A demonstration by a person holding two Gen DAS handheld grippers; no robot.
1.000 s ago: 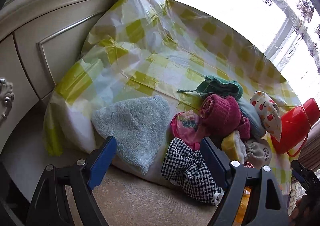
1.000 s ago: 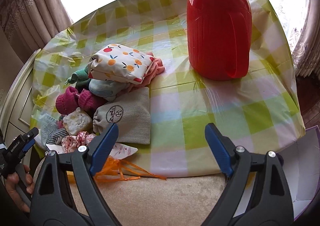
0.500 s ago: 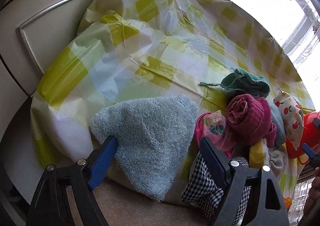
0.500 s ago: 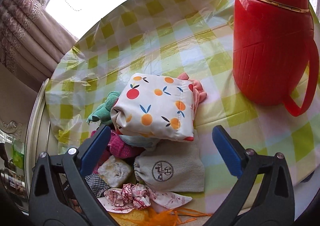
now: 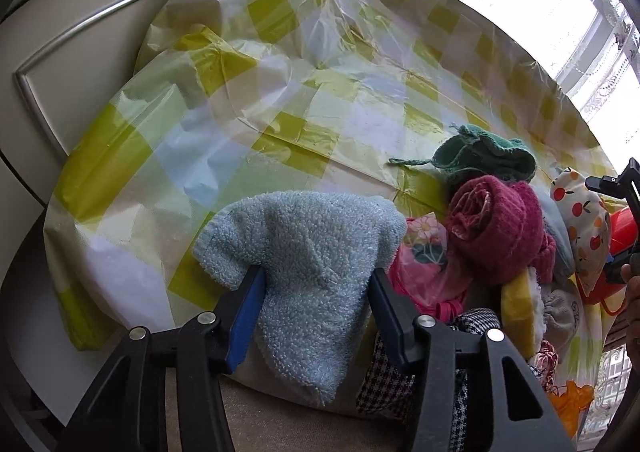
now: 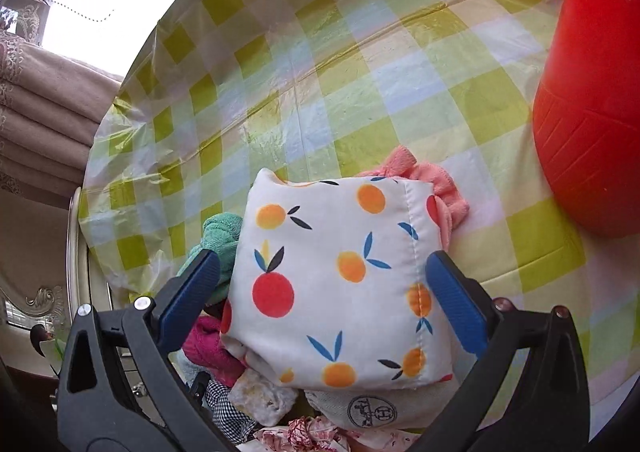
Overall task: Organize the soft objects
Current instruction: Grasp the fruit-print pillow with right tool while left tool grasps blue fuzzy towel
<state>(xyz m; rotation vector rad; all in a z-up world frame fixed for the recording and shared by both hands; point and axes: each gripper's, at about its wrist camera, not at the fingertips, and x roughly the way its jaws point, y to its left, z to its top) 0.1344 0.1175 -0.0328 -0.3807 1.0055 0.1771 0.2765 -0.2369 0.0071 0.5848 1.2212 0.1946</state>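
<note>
A fluffy light-blue cloth [image 5: 308,272] hangs over the table's front edge. My left gripper [image 5: 316,292] is open, its jaws on either side of that cloth without pinching it. Beside it lies a pile: a rolled maroon towel [image 5: 496,224], a green knit piece [image 5: 488,156], a pink floral pouch [image 5: 428,264] and a houndstooth cloth [image 5: 400,376]. A white fruit-print pouch [image 6: 340,280] tops the pile. My right gripper [image 6: 324,284] is open, its jaws straddling that pouch. A pink cloth [image 6: 440,188] and a grey logo pouch [image 6: 372,408] lie under it.
A red thermos jug [image 6: 592,92] stands on the checked plastic tablecloth [image 6: 320,72] right of the pile. A cream cabinet [image 5: 60,32] stands at the left, close to the table. Curtains [image 6: 40,124] and a bright window are behind.
Both grippers have moved forward. The left now has the light-blue cloth between its jaws, which have narrowed. The right has closed in on the fruit-print pouch, which now sits between its jaws.
</note>
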